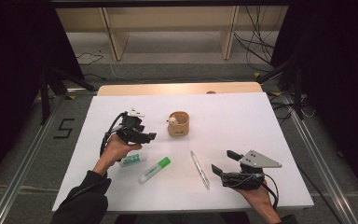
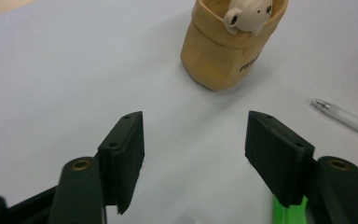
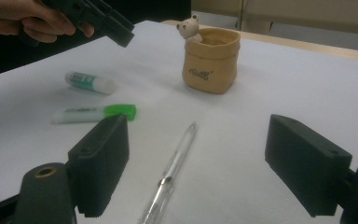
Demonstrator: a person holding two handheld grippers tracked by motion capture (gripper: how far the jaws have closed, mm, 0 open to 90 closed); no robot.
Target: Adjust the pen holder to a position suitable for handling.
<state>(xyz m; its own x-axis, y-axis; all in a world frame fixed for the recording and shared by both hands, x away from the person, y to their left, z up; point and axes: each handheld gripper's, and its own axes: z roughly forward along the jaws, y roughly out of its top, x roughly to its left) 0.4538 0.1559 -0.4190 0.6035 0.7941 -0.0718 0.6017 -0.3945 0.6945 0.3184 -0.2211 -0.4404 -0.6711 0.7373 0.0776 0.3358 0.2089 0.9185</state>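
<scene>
Currently the white desk (image 1: 242,116) carries everything, with bare sheet toward its far and right edges. Your left gripper (image 1: 145,136) hangs above the near-left part, jaws wide apart with nothing between them; the glue stick (image 1: 132,160) lies just below it and the green-capped marker (image 1: 154,169) beside that. Your right gripper (image 1: 223,161) rests low at the near right, jaws also wide and empty, the clear pen (image 1: 200,169) lying close to its left.

Judgement: items are headed for the tan pot (image 1: 178,124) with the bear figure (image 1: 172,121) on its rim.

- Approach an item along its length, closing across its narrow side.
- Swing over the open middle; don't knock the pot.
- Mind the near edge by the marker.
</scene>
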